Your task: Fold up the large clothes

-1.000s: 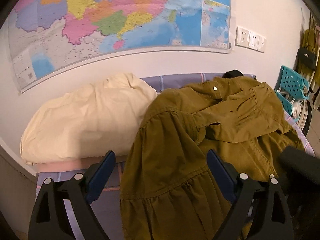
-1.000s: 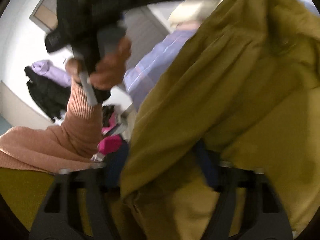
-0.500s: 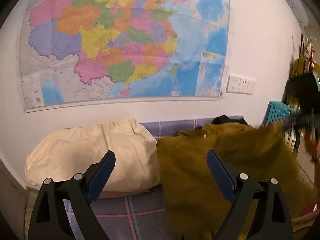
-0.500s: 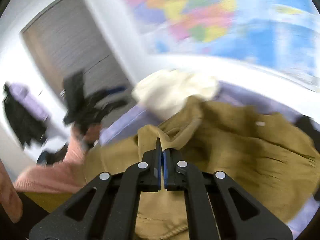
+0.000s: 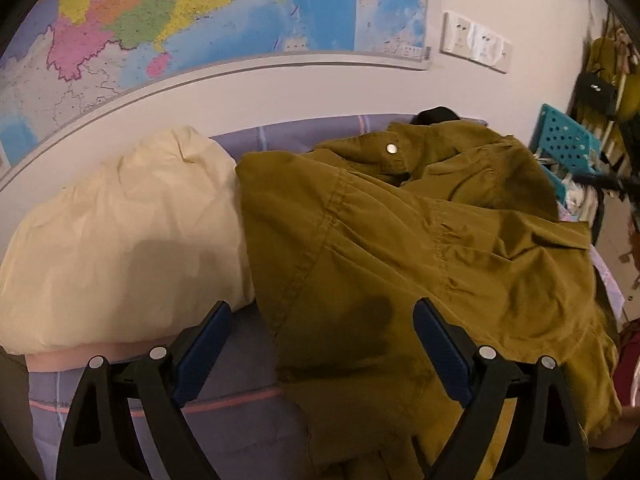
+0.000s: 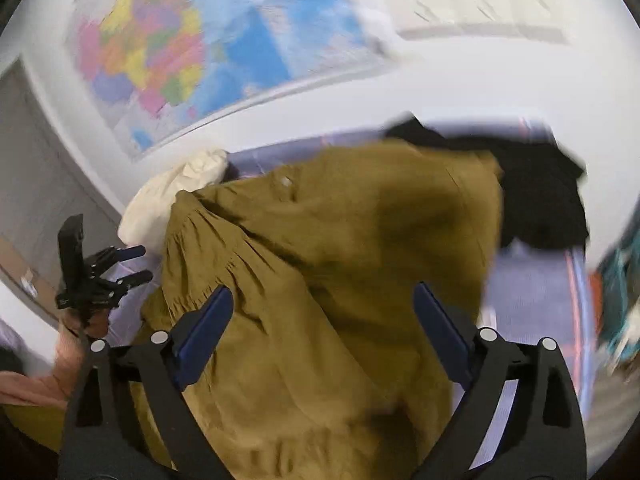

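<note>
Here one olive jacket (image 5: 420,248), one cream pillow (image 5: 120,240), two grippers

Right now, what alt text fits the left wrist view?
An olive-brown jacket lies crumpled on a purple checked bed beside a cream pillow. The open left tongs hover over its edge, holding nothing. A colourful map hangs on the wall behind.

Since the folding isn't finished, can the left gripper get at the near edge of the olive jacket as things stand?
Probably yes. The left gripper is open, and the olive jacket lies spread on the bed right ahead, its near edge between the fingers. Nothing covers it; the cream pillow sits off to the side.
</note>
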{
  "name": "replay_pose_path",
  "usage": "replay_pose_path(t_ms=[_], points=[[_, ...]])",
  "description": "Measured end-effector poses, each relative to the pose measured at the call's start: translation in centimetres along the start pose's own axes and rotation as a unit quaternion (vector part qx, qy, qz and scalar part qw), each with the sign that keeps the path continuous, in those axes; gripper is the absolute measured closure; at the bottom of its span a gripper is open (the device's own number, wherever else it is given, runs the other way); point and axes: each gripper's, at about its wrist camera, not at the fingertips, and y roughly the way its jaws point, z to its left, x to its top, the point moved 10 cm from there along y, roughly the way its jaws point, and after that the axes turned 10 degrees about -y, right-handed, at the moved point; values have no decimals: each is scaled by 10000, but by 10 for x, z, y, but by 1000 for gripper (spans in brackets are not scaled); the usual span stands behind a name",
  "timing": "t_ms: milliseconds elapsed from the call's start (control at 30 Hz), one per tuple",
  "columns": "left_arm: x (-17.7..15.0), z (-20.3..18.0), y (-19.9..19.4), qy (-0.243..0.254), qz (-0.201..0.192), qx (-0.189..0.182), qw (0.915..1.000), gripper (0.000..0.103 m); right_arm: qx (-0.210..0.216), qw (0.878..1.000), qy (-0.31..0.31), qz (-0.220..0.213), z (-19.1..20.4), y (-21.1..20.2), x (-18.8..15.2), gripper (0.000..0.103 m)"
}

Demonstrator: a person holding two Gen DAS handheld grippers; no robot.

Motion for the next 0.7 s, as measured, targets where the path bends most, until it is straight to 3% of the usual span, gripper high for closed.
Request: replay_pose_path(t_ms=[133, 267, 300, 333, 433, 467, 500, 567, 633, 667, 700], points=[[9, 1, 10, -37, -9, 196, 9998, 14, 223, 9990, 385, -13, -18, 0, -37, 12], [17, -7, 26, 124, -29, 438, 9990, 14, 302, 9995, 10, 52, -1, 7, -63, 17], [18, -11, 31, 155, 7, 444, 9989, 14, 327, 9994, -50, 44, 4, 5, -65, 30], [19, -14, 37, 186, 50, 437, 9989, 14, 405, 9991, -90, 55, 11, 9, -65, 51], [20, -22, 52, 385, 88, 685, 9969, 28, 561, 9983, 17, -168, 16, -2, -50, 76], [22, -22, 55, 439, 54, 822, 9956, 43, 574, 9978, 53, -315, 17, -9, -40, 82], [28, -21, 57, 439, -19, 953, 9945, 52, 572, 9975, 74, -396, 17, -16, -33, 84], [41, -17, 52, 234, -215, 1016, 9943, 76, 275, 9977, 111, -617, 16, -35, -11, 86], [54, -12, 45, -17, -370, 874, 9955, 79, -46, 9955, 101, -946, 17, -57, 13, 84], [60, -10, 43, -169, -433, 796, 9957, 80, -225, 9938, 195, -1073, 13, -64, 22, 79], [65, -5, 42, -318, -490, 827, 9949, 80, -460, 9910, 283, -1226, 11, -70, 35, 59]])
